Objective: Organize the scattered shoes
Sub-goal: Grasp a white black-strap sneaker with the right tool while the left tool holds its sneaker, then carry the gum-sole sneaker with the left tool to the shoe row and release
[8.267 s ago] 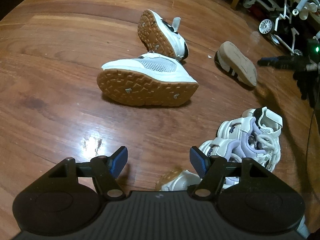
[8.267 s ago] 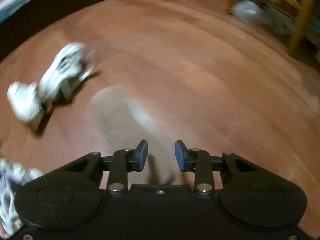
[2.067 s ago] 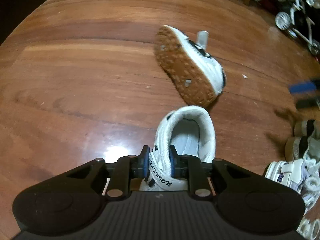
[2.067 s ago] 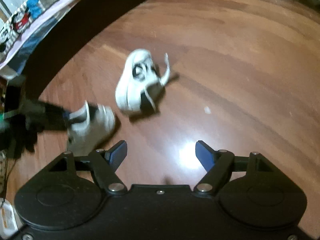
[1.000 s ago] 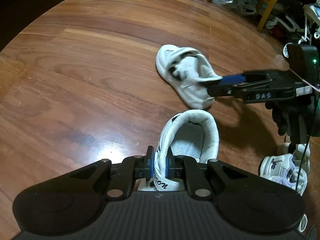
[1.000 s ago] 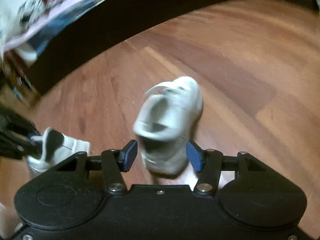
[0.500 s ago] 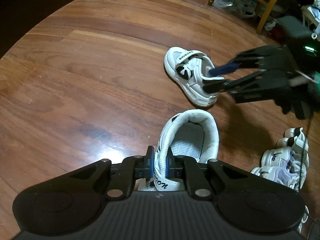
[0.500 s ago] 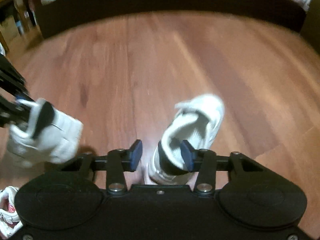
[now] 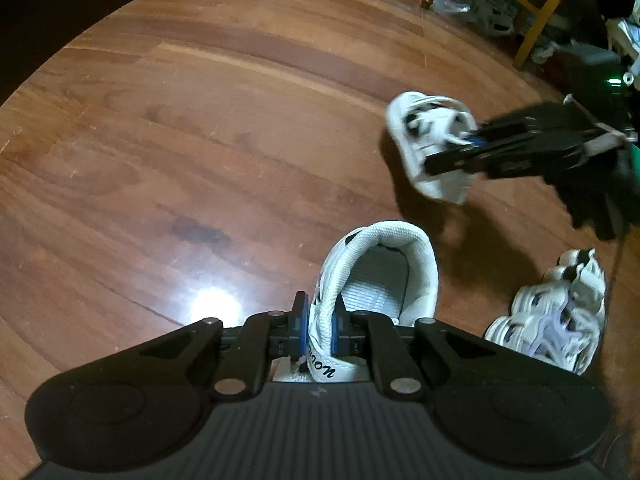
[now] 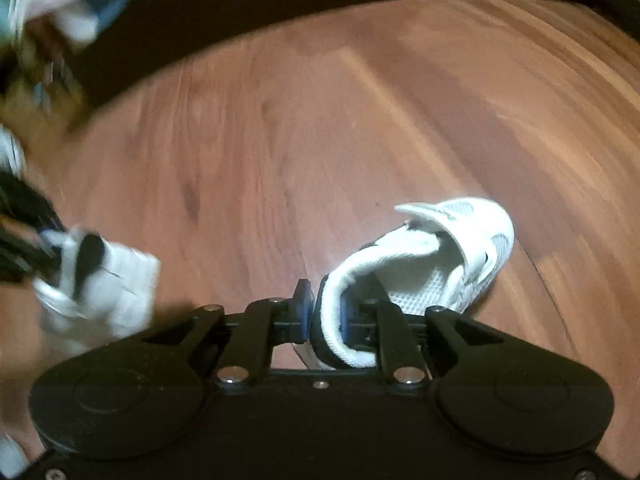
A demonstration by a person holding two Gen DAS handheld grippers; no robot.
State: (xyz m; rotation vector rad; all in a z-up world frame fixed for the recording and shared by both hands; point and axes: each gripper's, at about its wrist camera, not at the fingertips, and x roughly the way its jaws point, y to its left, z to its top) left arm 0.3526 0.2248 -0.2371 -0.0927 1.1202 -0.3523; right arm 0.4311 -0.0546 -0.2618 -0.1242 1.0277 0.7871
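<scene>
My left gripper (image 9: 320, 320) is shut on the side collar of a white sneaker (image 9: 384, 268), whose opening faces the camera. Its mate, a white strap sneaker (image 9: 424, 140), hangs at the upper right above the wood floor, gripped by my right gripper (image 9: 470, 148). In the right wrist view, the right gripper (image 10: 324, 314) is shut on that strap sneaker's (image 10: 448, 256) heel collar, toe pointing away. The left-held sneaker (image 10: 108, 280) shows blurred at the left edge.
A heap of small white and lilac shoes (image 9: 556, 316) lies on the floor (image 9: 200, 140) at the right. A wooden chair (image 9: 536, 16) and clutter stand at the far right. A dark furniture edge (image 10: 280, 12) runs along the back in the right wrist view.
My right gripper has shut on the strap sneaker's heel and carried it to the right. The left gripper keeps its hold on its sneaker, which has barely shifted.
</scene>
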